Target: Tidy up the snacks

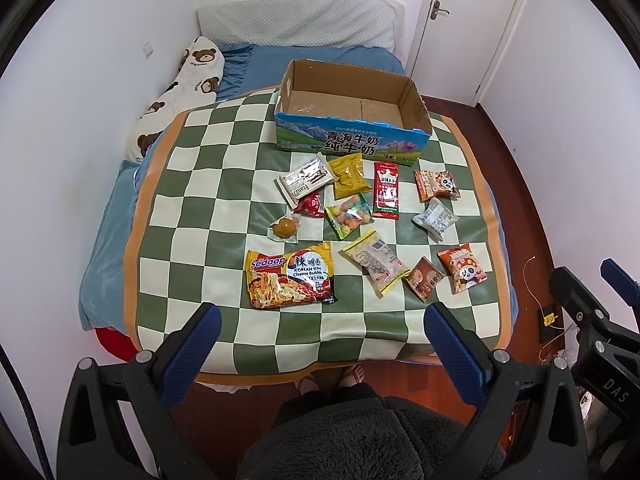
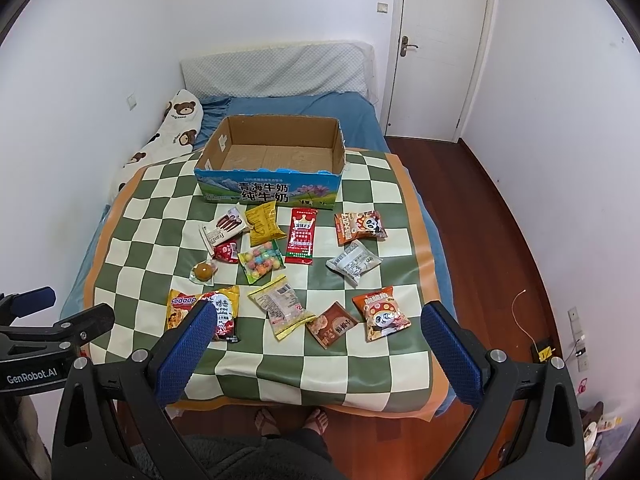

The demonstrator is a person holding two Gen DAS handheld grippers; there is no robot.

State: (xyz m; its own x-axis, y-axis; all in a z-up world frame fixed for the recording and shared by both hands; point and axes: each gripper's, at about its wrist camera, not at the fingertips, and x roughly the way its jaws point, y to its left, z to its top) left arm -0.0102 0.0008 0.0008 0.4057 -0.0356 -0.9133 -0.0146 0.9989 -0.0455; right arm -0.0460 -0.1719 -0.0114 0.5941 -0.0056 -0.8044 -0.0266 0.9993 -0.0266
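Left wrist view is showing the left gripper (image 1: pixel 322 330) hovering with jaws spread wide and empty, the Sedaap noodle packet (image 1: pixel 291 275) lying just ahead, long axis crosswise. The right gripper (image 2: pixel 316 330) is likewise gaping, empty. Snacks are lying scattered on the checkered mat (image 1: pixel 208 184) before the empty milk carton box (image 1: pixel 352 140).

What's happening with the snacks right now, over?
Left gripper open, holding nothing. Right gripper open, holding nothing. Snack packets all on the checkered mat, cardboard box empty. Nothing blocking.
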